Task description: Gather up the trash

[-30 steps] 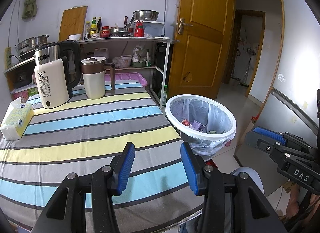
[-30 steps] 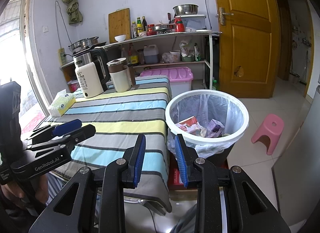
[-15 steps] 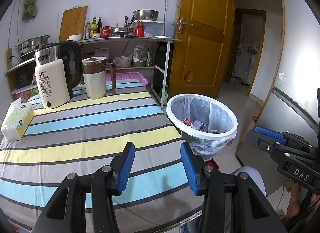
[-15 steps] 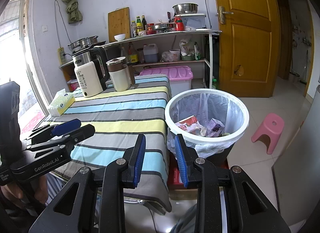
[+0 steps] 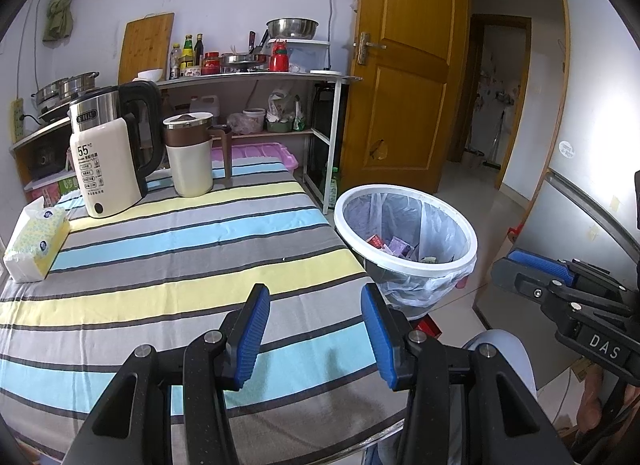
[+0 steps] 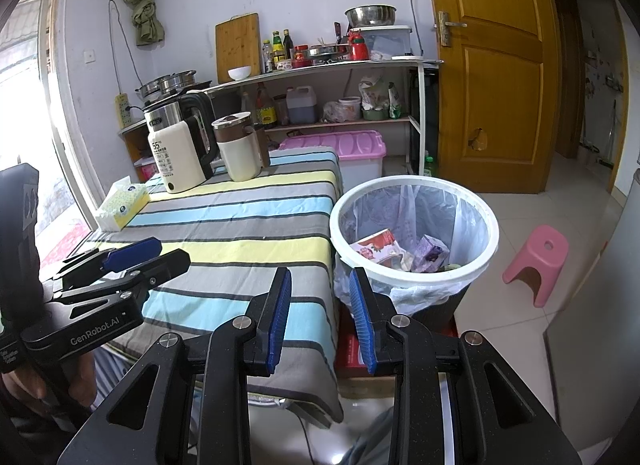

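Note:
A white-rimmed trash bin (image 6: 414, 186) lined with a clear bag stands on the floor at the table's right edge; it also shows in the left wrist view (image 5: 404, 263). Inside lie a strawberry-print carton (image 6: 374, 245) and a purple packet (image 6: 432, 251). My left gripper (image 5: 316, 297) is open and empty above the near part of the striped tablecloth (image 5: 160, 265). My right gripper (image 6: 320, 285) is open and empty, low at the table's near corner, just left of the bin.
A cream kettle (image 5: 108, 169), a cream jug with brown lid (image 5: 190, 153) and a tissue pack (image 5: 36, 237) stand at the table's far and left side. A pink stool (image 6: 538, 257) is right of the bin. A shelf unit and wooden door stand behind.
Both grippers have stayed open and nearly still. The left wrist view has drifted slightly, with the tissue pack a little further left in the frame.

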